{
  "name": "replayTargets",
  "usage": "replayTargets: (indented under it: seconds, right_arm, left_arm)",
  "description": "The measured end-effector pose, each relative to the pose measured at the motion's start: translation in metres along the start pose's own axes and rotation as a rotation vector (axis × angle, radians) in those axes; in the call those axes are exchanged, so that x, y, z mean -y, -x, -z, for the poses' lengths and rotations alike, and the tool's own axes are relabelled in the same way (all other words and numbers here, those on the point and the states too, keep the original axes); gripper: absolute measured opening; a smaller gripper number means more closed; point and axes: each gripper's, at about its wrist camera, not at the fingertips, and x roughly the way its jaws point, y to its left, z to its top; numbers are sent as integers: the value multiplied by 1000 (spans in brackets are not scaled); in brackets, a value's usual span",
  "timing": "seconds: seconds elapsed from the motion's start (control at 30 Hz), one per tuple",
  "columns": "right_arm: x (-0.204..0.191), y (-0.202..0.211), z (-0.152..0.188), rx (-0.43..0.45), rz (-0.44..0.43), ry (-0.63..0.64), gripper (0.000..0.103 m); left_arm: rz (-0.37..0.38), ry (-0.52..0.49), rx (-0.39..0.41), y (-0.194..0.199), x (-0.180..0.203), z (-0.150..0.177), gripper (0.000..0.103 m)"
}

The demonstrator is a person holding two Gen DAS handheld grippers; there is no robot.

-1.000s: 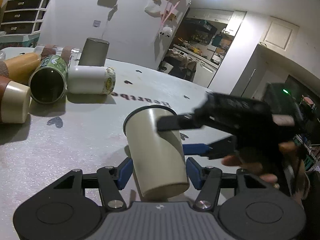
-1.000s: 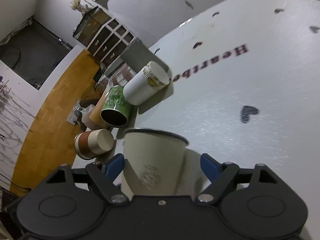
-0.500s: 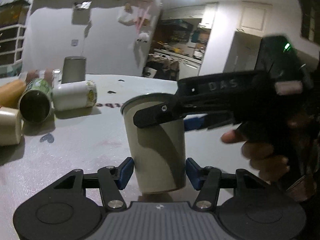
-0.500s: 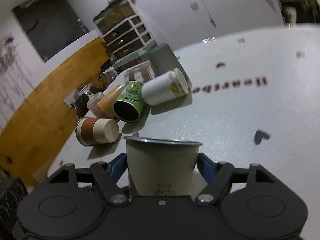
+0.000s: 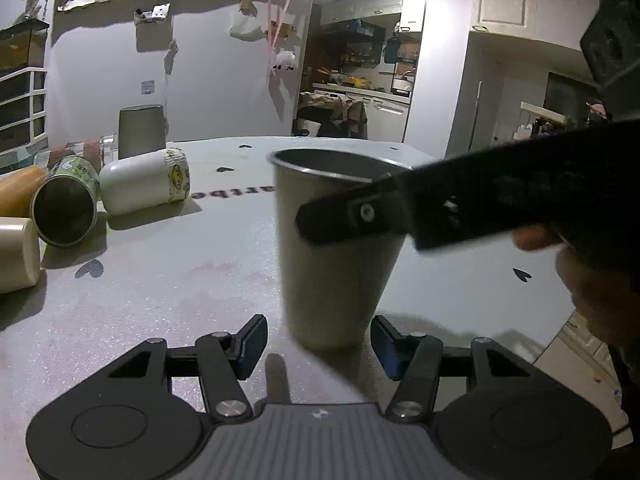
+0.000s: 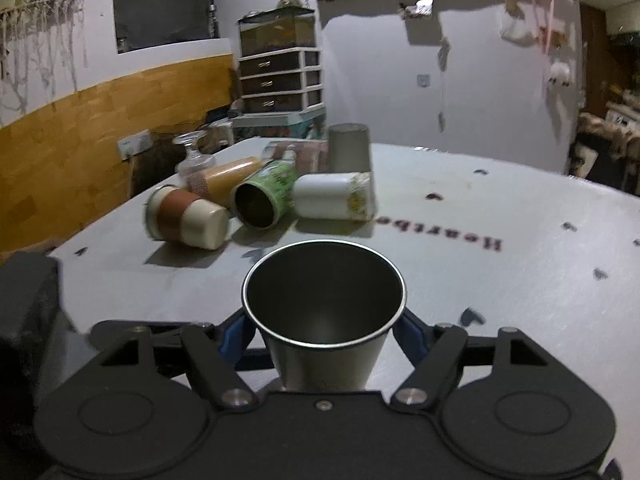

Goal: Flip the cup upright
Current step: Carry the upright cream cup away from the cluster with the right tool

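A grey metal cup (image 5: 332, 248) stands upright on the white table (image 5: 160, 280), mouth up. In the right wrist view the cup (image 6: 324, 320) sits between the blue pads of my right gripper (image 6: 324, 332), which is shut on its sides. My left gripper (image 5: 318, 344) is open, its blue pads apart on either side of the cup's base without touching it. The right gripper's black finger (image 5: 360, 216) crosses in front of the cup in the left wrist view.
Several cups lie on their sides at the far left: a white one (image 5: 144, 182), a green tin (image 5: 66, 208), a brown-banded one (image 6: 184, 222) and an orange one (image 6: 228, 178). A grey cup (image 5: 141, 131) stands upside down behind them. The table edge runs at the right (image 5: 560, 320).
The right gripper has turned the tilted cup to upright and set it down on the table. The left gripper has opened and drawn back from the cup.
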Motion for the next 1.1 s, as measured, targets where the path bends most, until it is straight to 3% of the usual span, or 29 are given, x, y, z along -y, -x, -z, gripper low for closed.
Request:
replayTargets:
  seconds: [0.17, 0.53, 0.77, 0.83, 0.9, 1.1]
  right_arm:
    - [32, -10, -8, 26, 127, -14, 75]
    - [174, -28, -47, 139, 498, -186, 75]
    - [247, -42, -63, 176, 659, -314, 75]
    - [266, -48, -64, 172, 702, -361, 75]
    - [283, -54, -62, 165, 730, -405, 75]
    - [292, -69, -50, 137, 797, -380, 76]
  left_arm:
    - [-16, 12, 15, 4, -3, -1, 58]
    - [-39, -2, 28, 3, -1, -3, 58]
    - [-60, -3, 35, 2, -1, -4, 58]
    - [-78, 0, 38, 2, -2, -4, 68]
    - [-114, 8, 52, 3, -3, -4, 91]
    - [-153, 26, 69, 7, -8, -5, 103]
